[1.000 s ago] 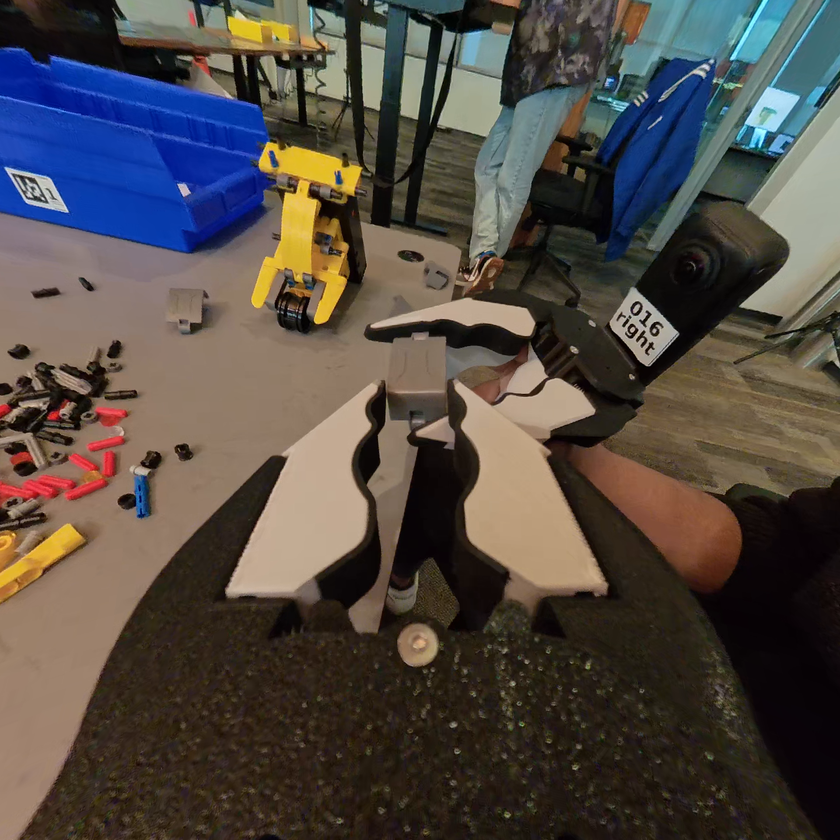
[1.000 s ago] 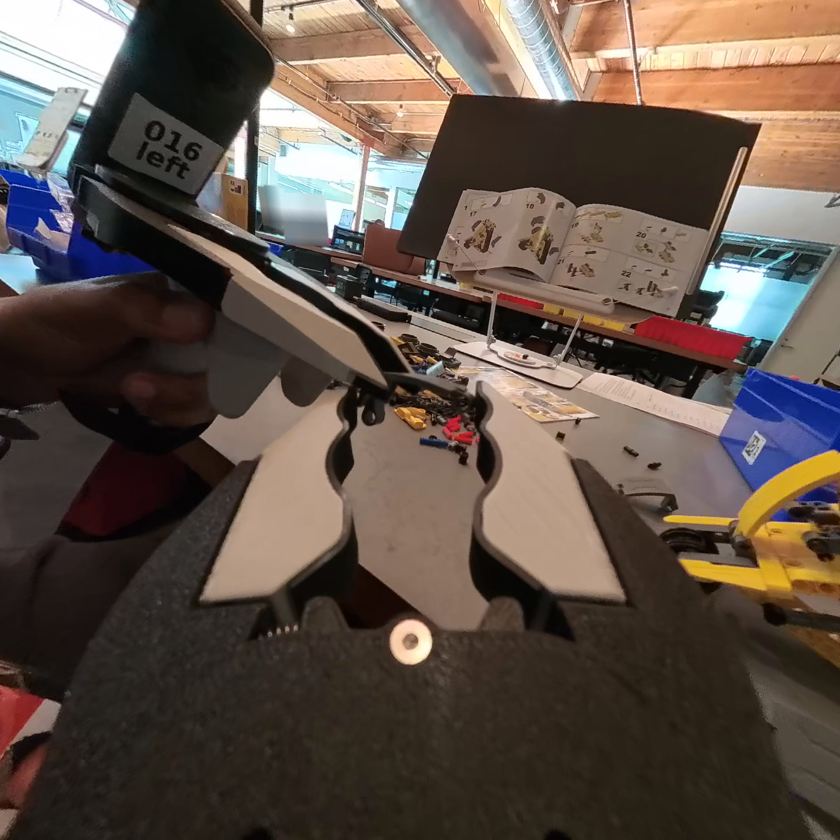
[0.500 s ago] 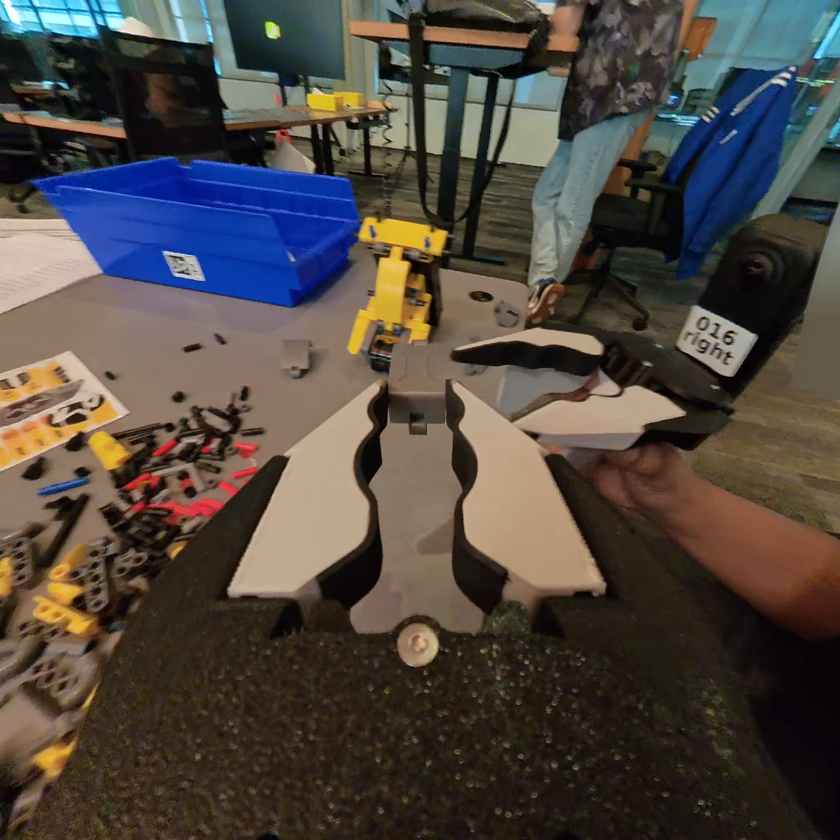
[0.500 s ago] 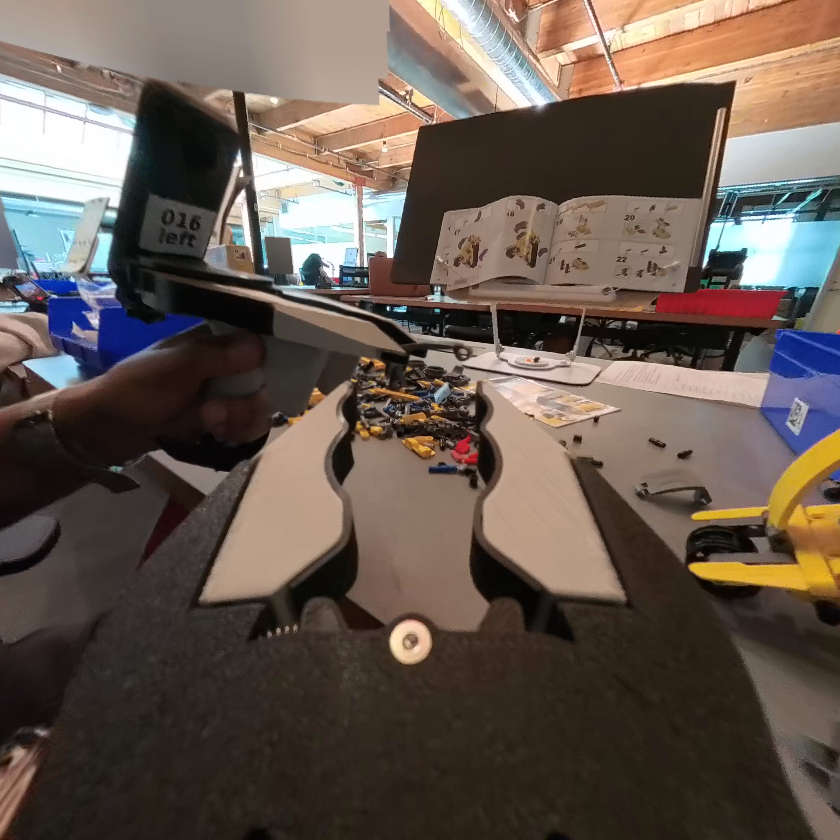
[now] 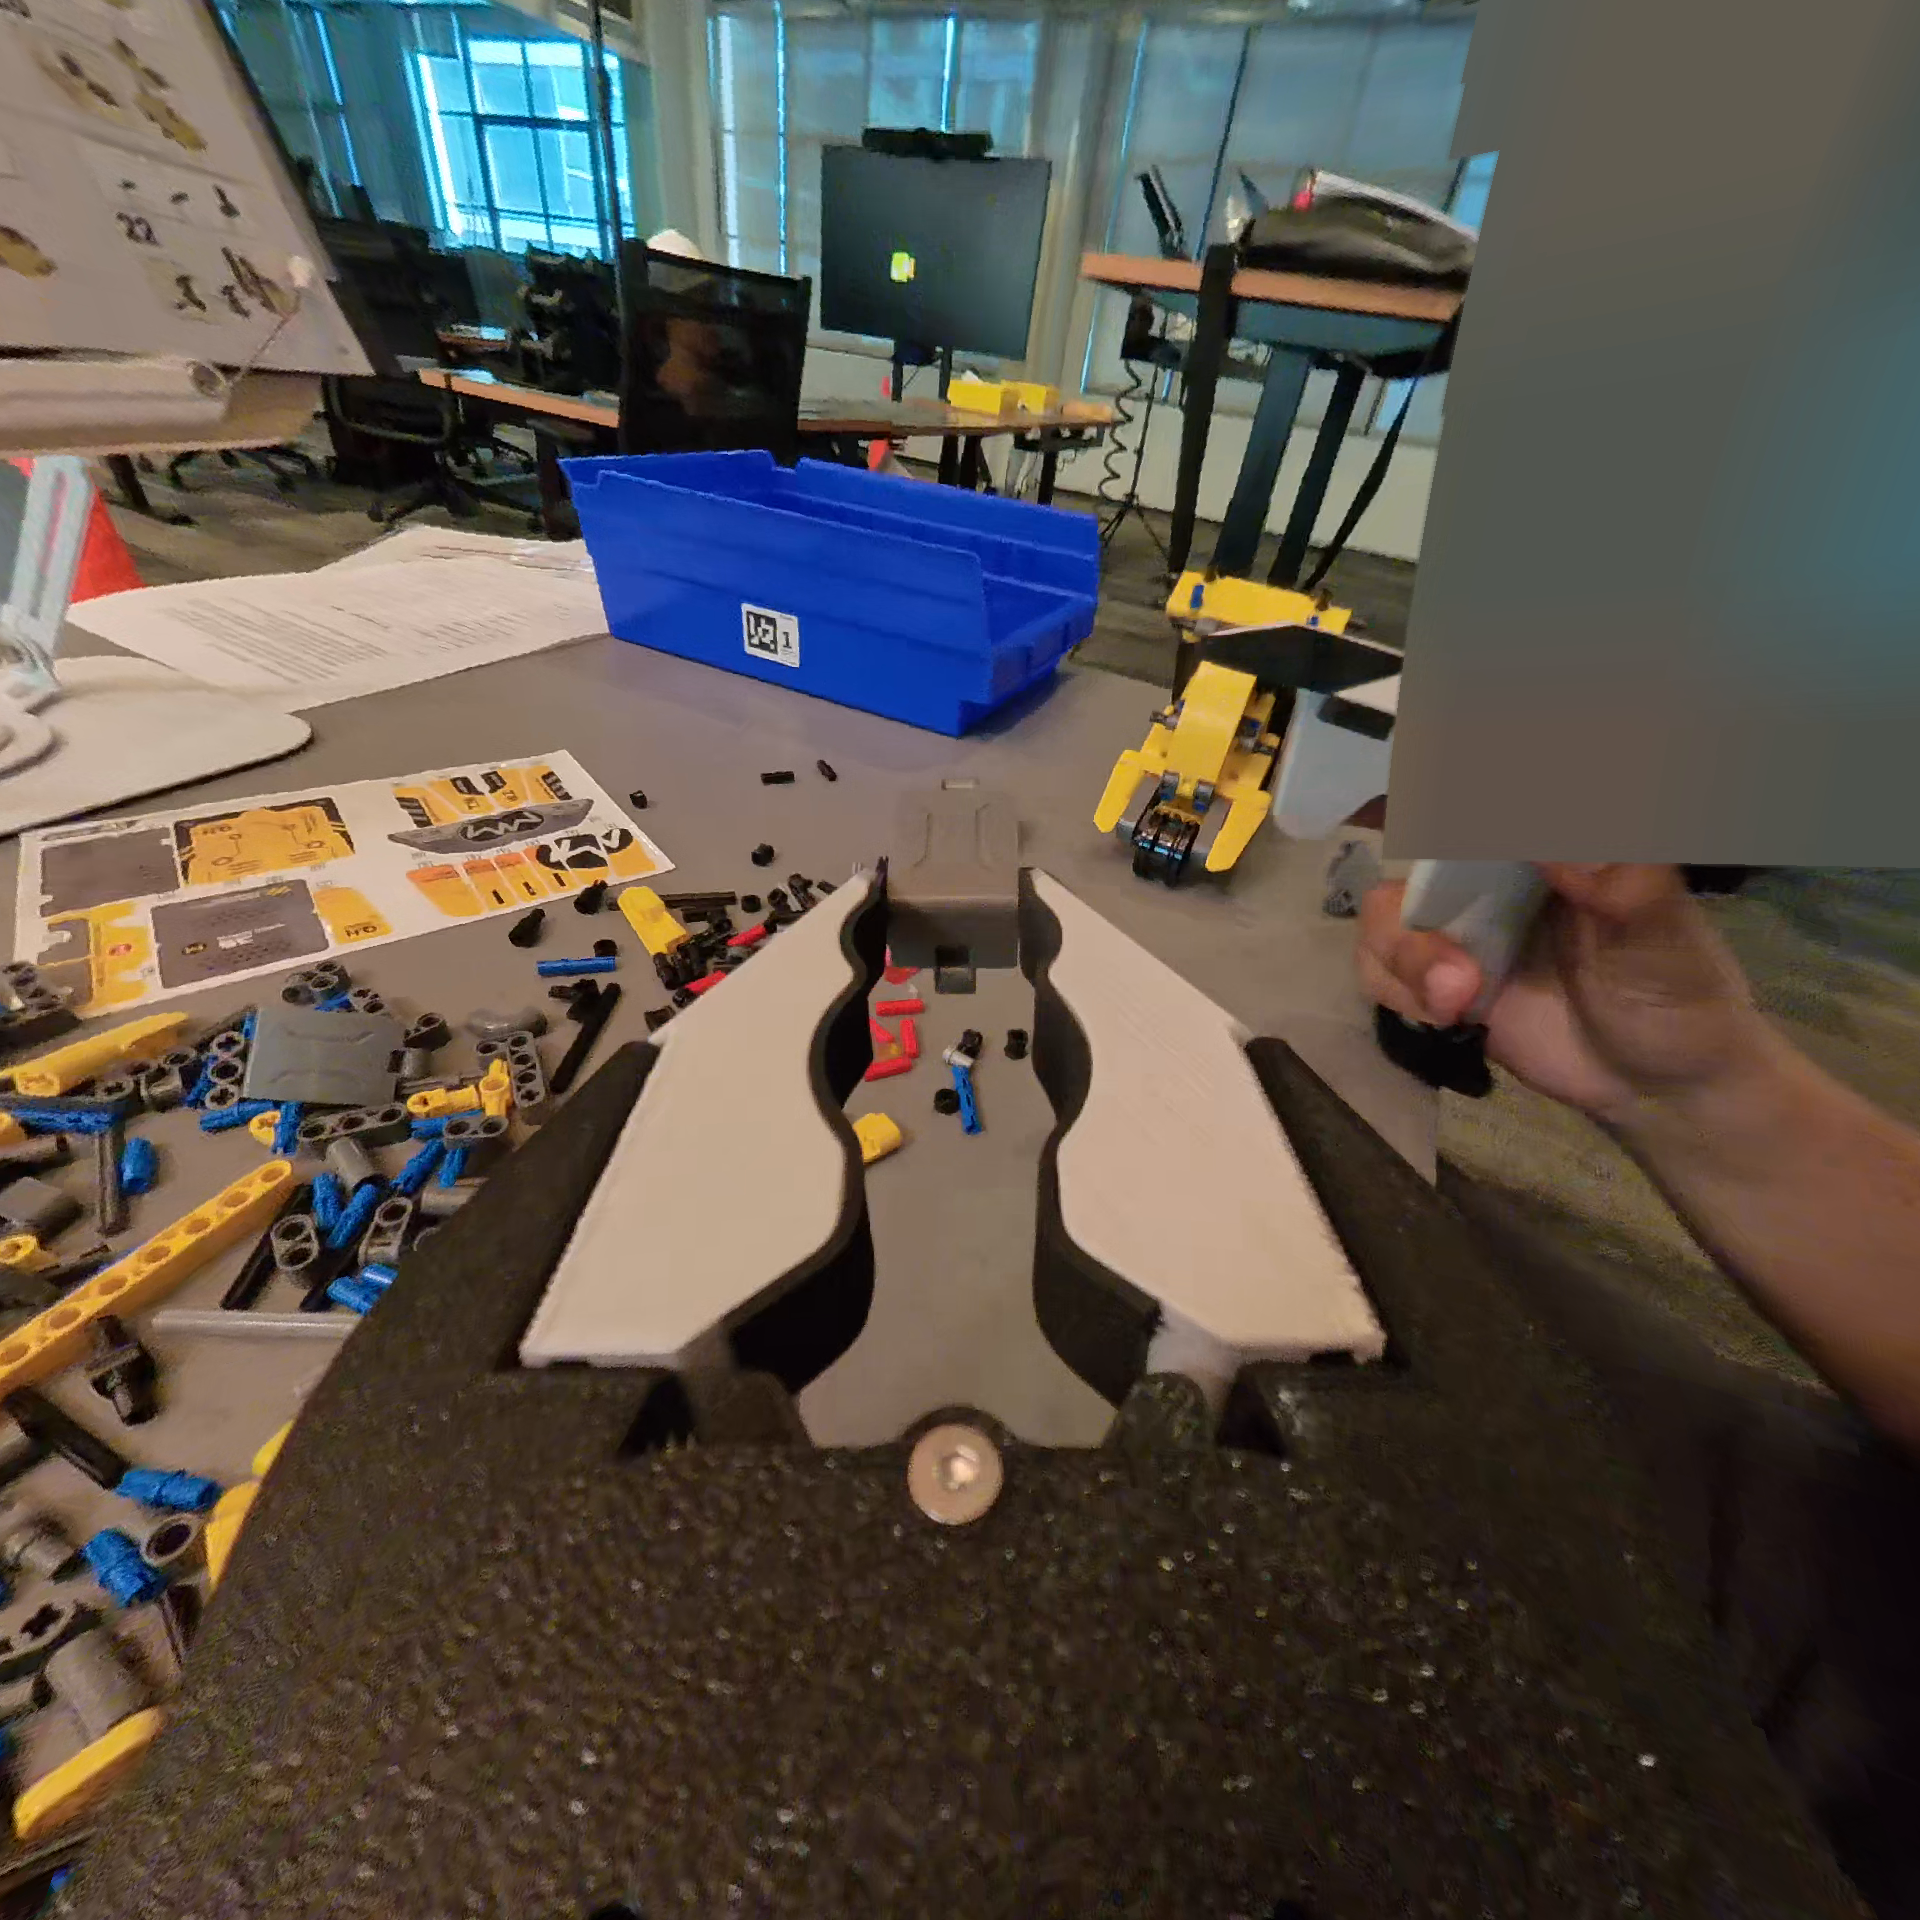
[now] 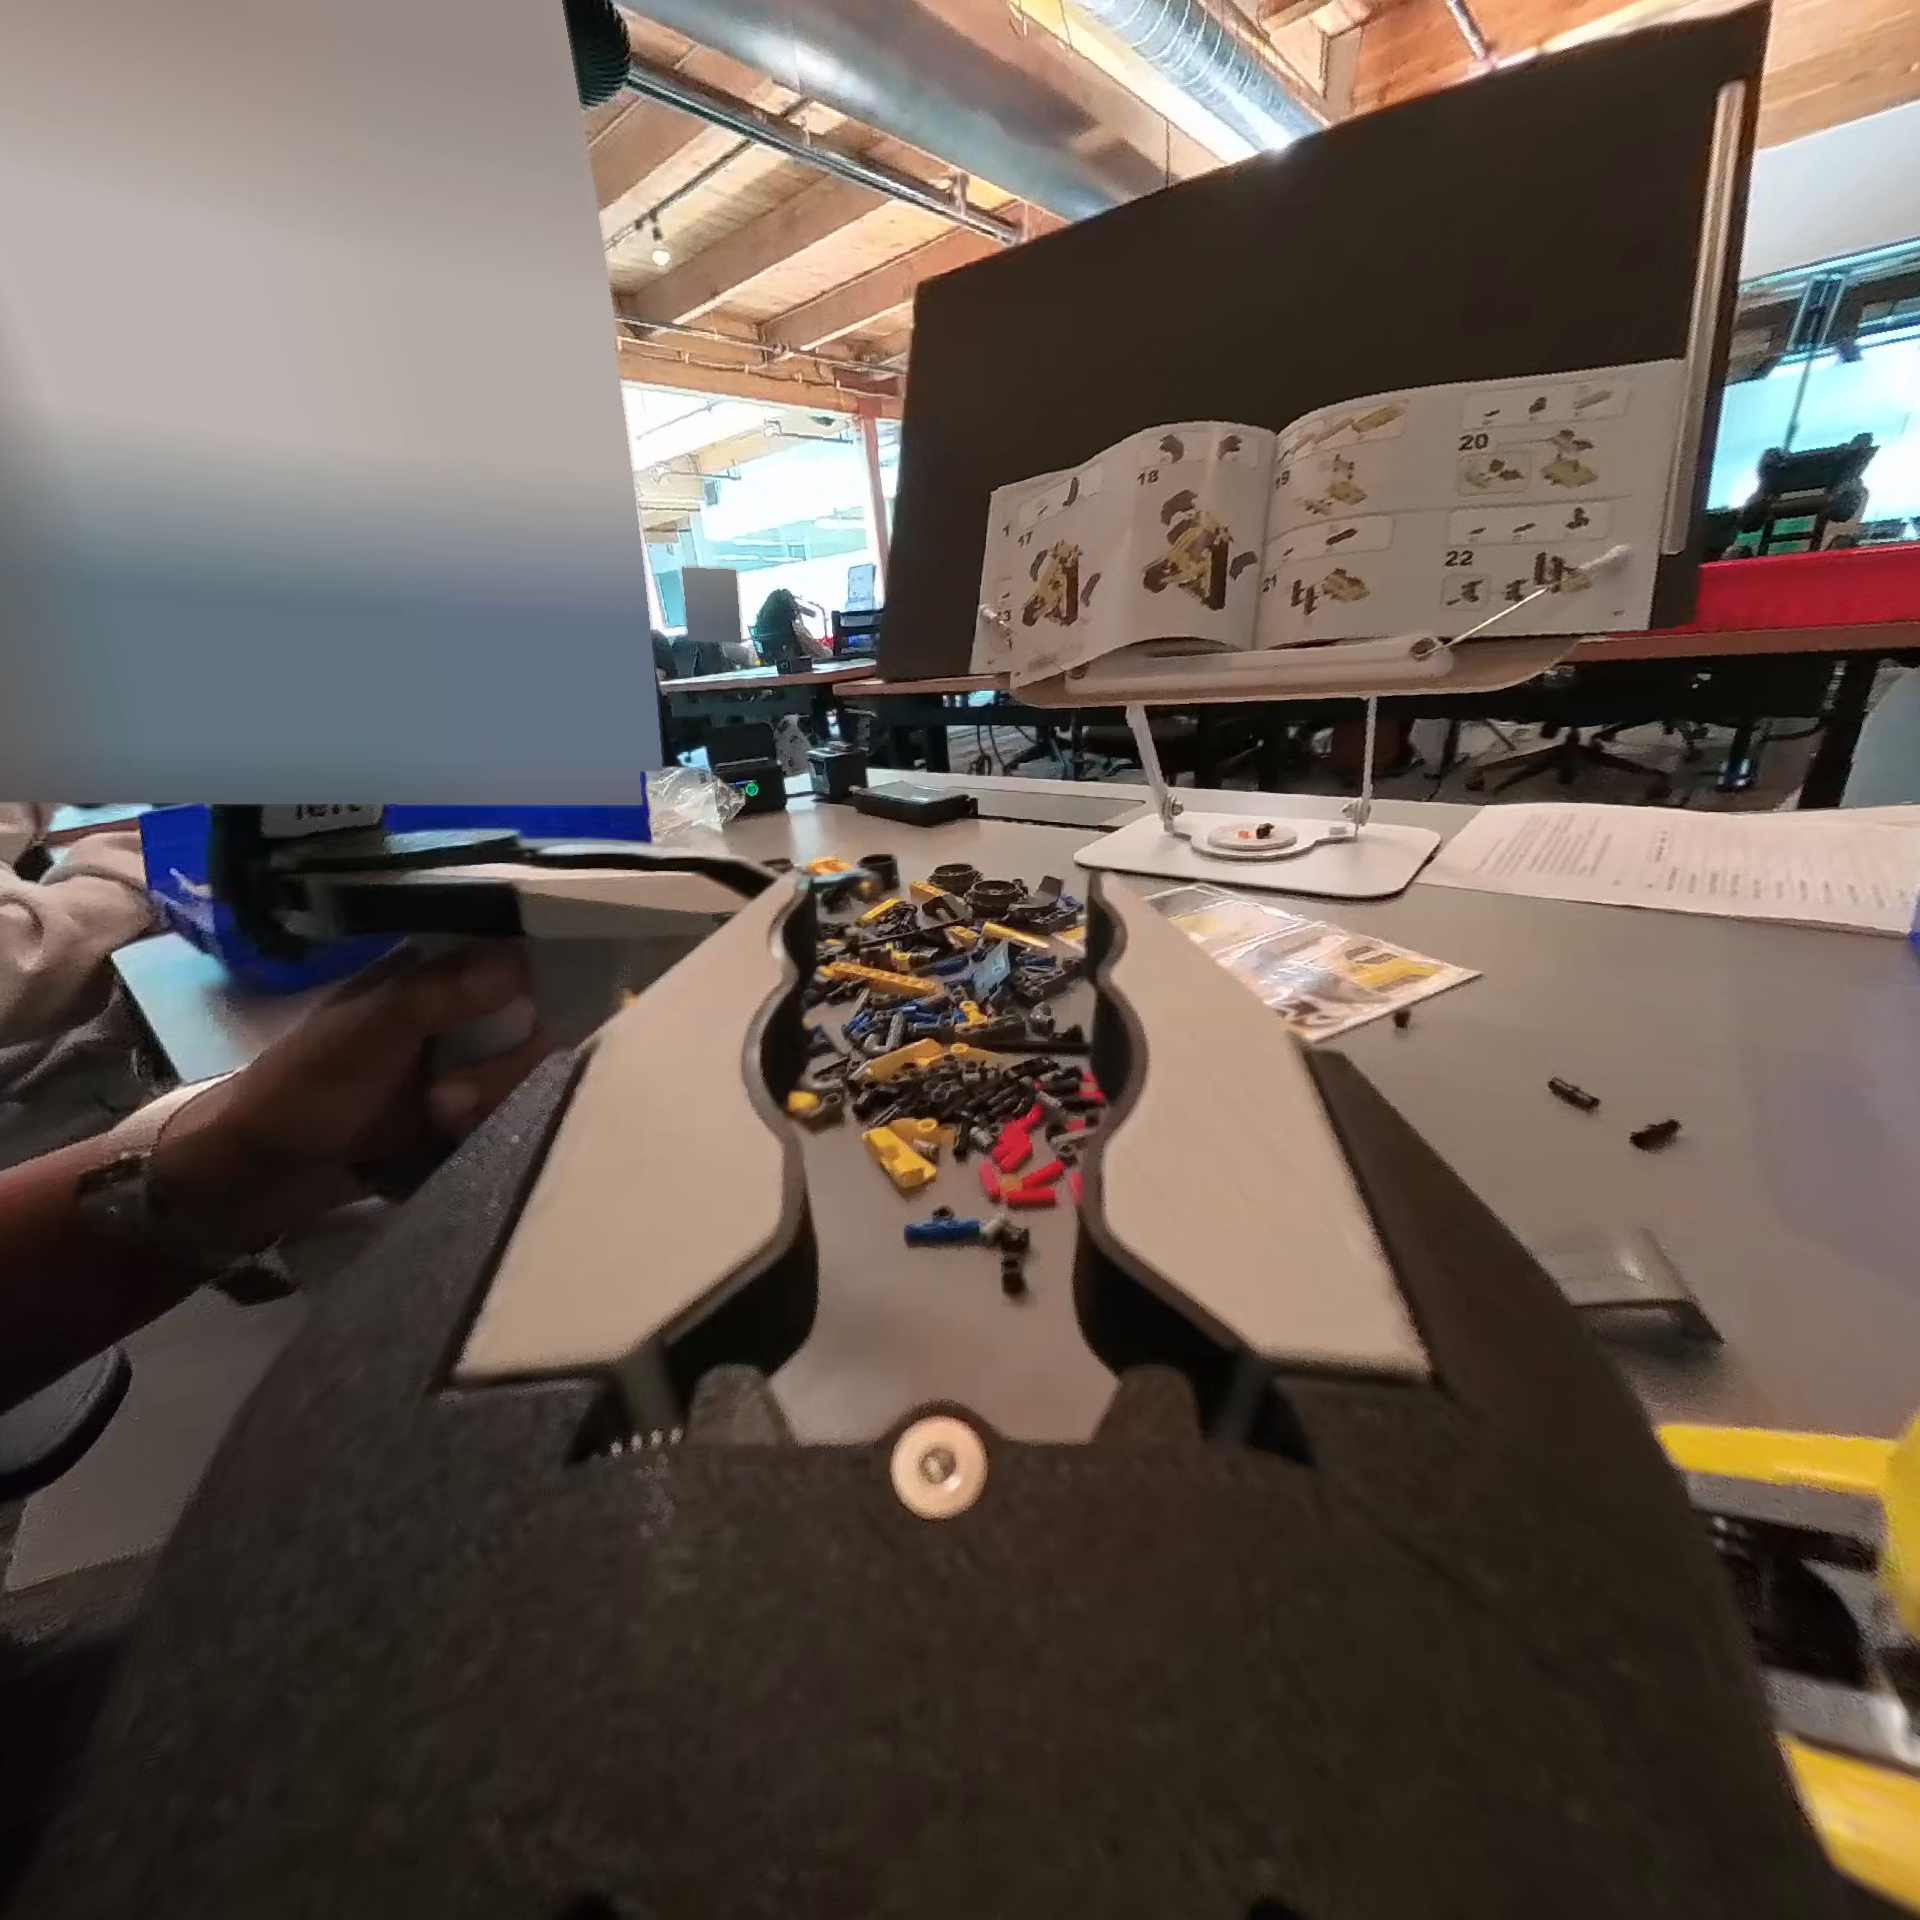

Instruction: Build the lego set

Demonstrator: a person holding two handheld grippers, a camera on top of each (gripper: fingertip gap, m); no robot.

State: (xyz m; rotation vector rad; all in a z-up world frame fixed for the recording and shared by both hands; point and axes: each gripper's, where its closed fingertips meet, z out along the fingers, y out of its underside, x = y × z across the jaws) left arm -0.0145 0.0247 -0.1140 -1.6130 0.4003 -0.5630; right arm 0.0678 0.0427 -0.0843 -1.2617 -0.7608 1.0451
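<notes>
my left claw (image 5: 953, 894) is clamped on a grey brick piece (image 5: 953, 914) above the loose parts pile (image 5: 343, 1101); my right claw (image 6: 940, 894) gapes apart, empty.

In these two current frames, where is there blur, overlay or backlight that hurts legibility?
Left wrist view: loose bricks at the lower left edge smear; a grey overlay patch covers the upper right; the grey piece in the left tongs stays sharp. Right wrist view: the yellow model at lower right is smeared, an overlay fills the upper left, bright windows wash out the background.
</notes>
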